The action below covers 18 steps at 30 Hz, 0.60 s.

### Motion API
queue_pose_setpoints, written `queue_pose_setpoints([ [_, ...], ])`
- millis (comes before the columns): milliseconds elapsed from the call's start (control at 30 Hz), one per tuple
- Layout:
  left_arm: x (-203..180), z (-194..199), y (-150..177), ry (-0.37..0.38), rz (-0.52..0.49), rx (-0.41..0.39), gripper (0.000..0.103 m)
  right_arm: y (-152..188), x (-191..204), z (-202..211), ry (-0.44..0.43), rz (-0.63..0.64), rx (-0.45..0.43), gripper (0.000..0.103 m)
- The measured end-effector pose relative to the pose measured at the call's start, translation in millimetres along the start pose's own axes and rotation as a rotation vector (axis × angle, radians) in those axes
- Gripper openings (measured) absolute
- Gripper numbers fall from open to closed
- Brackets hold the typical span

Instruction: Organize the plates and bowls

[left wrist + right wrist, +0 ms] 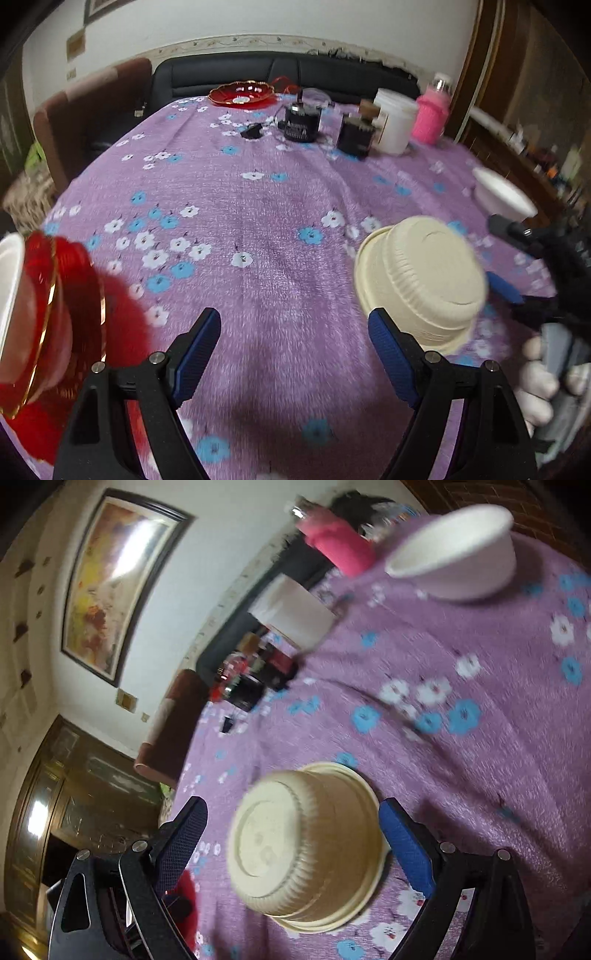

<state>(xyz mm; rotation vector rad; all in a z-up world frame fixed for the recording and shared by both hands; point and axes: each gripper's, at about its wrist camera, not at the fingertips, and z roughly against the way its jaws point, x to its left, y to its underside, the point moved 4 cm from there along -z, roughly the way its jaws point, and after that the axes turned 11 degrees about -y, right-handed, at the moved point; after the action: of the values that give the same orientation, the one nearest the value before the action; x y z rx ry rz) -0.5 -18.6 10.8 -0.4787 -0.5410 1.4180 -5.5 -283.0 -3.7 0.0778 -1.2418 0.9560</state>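
the upturned cream bowl (308,849) sits between the right fingers (402,845), spread apart and untouching; left fingers (195,350) apart, empty.

Red plates (55,314) blurred and cut off at left edge, far clutter (251,679) smeared beyond telling

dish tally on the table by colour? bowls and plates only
Cream bowls: 1, upside down
White bowls: 2, one upright at the right, one cut off at the left edge
Red plates: 2, one at the far edge, one near left, which may be a stack
Total: 5
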Motion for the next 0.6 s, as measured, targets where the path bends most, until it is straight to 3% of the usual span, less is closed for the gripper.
queue_pose_setpoints([
  [133,-2,-8,3,0.021,0.016,0.029,0.081,-3,2,15,0.097,0.04,-0.078,0.096],
  [267,-4,3,-8,0.047,0.015,0.018,0.081,-17,8,39,0.271,0.051,-0.229,0.096],
  [367,-5,25,-17,0.073,0.016,-0.043,0.081,-42,-1,54,0.393,-0.002,-0.33,0.096],
  [467,-7,37,-17,0.121,0.009,-0.053,0.081,-71,-15,67,0.535,-0.018,-0.432,0.096],
  [533,-8,41,-14,0.135,0.005,-0.054,0.081,-88,-28,73,0.596,-0.037,-0.5,0.096],
  [600,-9,40,-14,0.14,0.0,-0.051,0.081,-101,-40,72,0.621,-0.065,-0.514,0.096],
])
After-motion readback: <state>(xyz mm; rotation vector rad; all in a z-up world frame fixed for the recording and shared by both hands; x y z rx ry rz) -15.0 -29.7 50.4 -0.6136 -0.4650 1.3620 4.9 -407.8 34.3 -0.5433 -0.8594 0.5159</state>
